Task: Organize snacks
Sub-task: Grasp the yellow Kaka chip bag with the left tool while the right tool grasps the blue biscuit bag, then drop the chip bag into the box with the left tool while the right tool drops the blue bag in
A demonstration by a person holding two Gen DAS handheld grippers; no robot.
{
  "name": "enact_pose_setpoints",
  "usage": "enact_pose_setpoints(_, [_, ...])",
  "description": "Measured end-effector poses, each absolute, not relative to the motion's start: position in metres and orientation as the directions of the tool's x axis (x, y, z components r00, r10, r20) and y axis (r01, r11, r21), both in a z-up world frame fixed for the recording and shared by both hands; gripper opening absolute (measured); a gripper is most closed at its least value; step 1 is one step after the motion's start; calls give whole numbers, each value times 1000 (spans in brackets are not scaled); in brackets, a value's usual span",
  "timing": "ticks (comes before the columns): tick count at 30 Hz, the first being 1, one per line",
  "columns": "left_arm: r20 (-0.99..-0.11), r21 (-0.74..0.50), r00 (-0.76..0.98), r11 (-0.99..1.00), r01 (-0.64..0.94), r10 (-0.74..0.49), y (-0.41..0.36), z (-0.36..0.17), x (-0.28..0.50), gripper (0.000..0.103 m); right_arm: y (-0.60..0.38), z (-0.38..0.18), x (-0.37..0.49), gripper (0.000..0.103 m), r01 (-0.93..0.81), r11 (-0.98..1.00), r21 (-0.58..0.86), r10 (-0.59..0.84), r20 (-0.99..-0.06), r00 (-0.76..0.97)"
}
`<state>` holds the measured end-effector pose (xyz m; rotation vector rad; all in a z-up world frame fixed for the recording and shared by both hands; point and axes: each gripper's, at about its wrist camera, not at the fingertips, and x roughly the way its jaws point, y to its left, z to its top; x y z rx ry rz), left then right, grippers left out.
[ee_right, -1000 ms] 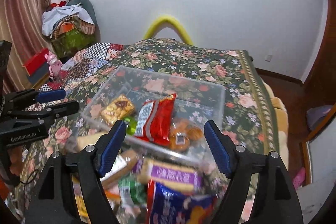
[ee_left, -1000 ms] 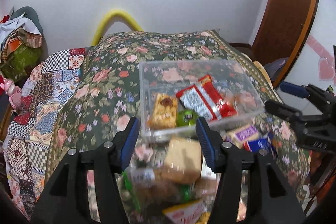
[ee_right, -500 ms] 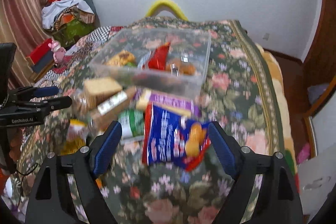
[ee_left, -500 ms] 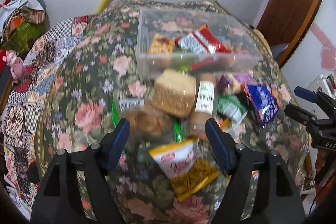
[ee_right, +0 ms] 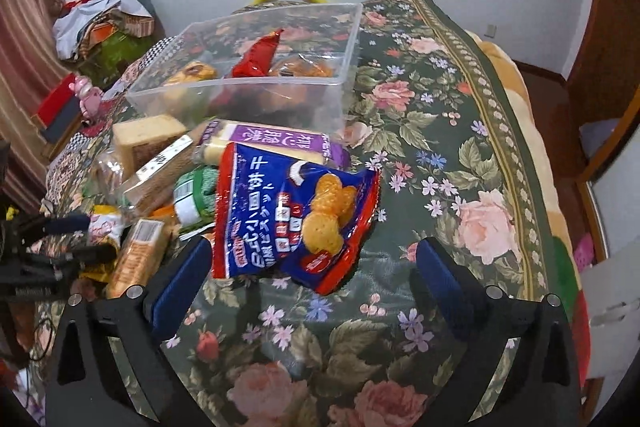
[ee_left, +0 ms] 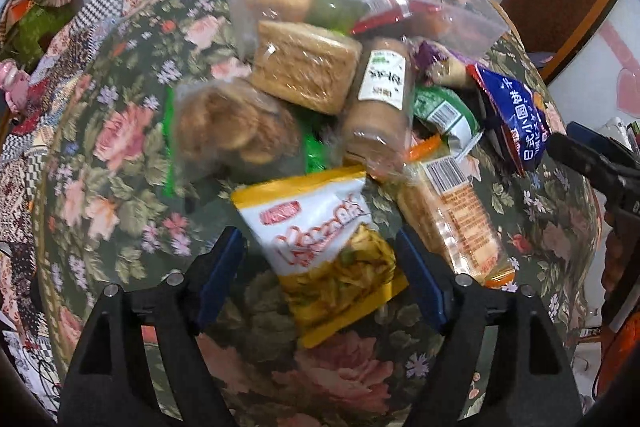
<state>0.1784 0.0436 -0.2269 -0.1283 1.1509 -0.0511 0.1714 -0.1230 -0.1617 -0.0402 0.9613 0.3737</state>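
A clear plastic box (ee_right: 344, 39) on a floral cloth holds a red packet (ee_right: 256, 57) and several other snacks. A heap of snacks lies in front of it. My left gripper (ee_left: 320, 267) is open, with a yellow and white chip bag (ee_left: 320, 227) between its fingers. Behind that bag lie a bag of round cookies (ee_left: 232, 127), a tan cake block (ee_left: 304, 67) and a brown biscuit roll (ee_left: 380, 111). My right gripper (ee_right: 312, 267) is open just before a blue cracker bag (ee_right: 292, 215). A purple packet (ee_right: 272, 141) lies behind it.
The floral cloth (ee_right: 460, 155) covers a raised surface that drops off at the right edge. A green packet (ee_left: 444, 111) and an orange-printed cracker pack (ee_left: 456, 219) lie in the heap. Clothes (ee_right: 104, 23) are piled at the far left by the wall.
Both grippers have drawn back and tipped down. The views have swung from the box to the snack heap, and the chip bag and blue bag now sit between the fingers.
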Motion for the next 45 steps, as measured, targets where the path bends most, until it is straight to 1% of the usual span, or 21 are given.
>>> enact_pose_setpoints(3, [-911,-134,398,991,-30,-111,42,-236,181,79,-123,-166,177,102,-316,939,140,291,-813,505])
enact_pose_setpoints(5, [-905,-117,416,993,-31,-94,41,-239,182,79,-121,-170,181,102,-312,939,147,293,-817,496])
enact_pose_setpoints(11, [-886,-113,453,994,-10,-97,41,-241,180,77,-112,-180,190,102,-315,936,158,298,-833,467])
enact_pose_setpoints(12, [-883,-112,459,994,-10,-95,41,-241,181,75,-110,-182,192,102,-317,935,158,297,-836,461])
enact_pose_setpoints(14, [-875,-101,476,995,-5,-87,41,-241,180,64,-108,-186,194,102,-318,931,177,312,-839,447])
enact_pose_setpoints(15, [-873,-98,480,995,-1,-85,43,-240,178,61,-107,-188,195,102,-315,931,185,316,-839,443])
enact_pose_setpoints(16, [-871,-95,485,995,2,-84,44,-239,177,55,-108,-188,195,102,-309,931,193,321,-836,445])
enact_pose_setpoints(18, [-870,-98,485,995,3,-87,46,-238,176,54,-109,-188,195,102,-302,932,198,324,-830,455])
enact_pose_setpoints(19, [-870,-100,485,995,3,-89,46,-237,176,53,-108,-187,195,97,-301,932,203,328,-827,457])
enact_pose_setpoints(20, [-870,-100,486,995,2,-89,47,-236,175,52,-109,-186,194,88,-305,928,214,339,-822,457])
enact_pose_setpoints(21, [-869,-98,487,995,2,-87,47,-235,174,52,-109,-185,194,85,-308,925,221,347,-821,454])
enact_pose_setpoints(22, [-868,-98,489,995,3,-87,47,-233,171,51,-109,-184,194,77,-314,922,228,355,-821,447])
enact_pose_setpoints(23, [-867,-98,490,995,5,-88,47,-232,170,51,-109,-183,192,65,-322,918,232,363,-820,443])
enact_pose_setpoints(25, [-864,-99,496,995,7,-89,45,-228,165,50,-108,-182,189,54,-333,912,238,373,-820,434])
enact_pose_setpoints(28, [-855,-96,511,995,9,-87,47,-219,156,50,-110,-180,185,47,-334,911,241,376,-816,439])
enact_pose_setpoints(35, [-821,-104,565,995,-3,-84,50,-189,150,50,-117,-167,179,40,-335,914,230,373,-804,464])
enact_pose_setpoints(45, [-746,-92,662,996,7,-74,48,-138,171,50,-123,-128,180,40,-335,913,231,388,-745,543])
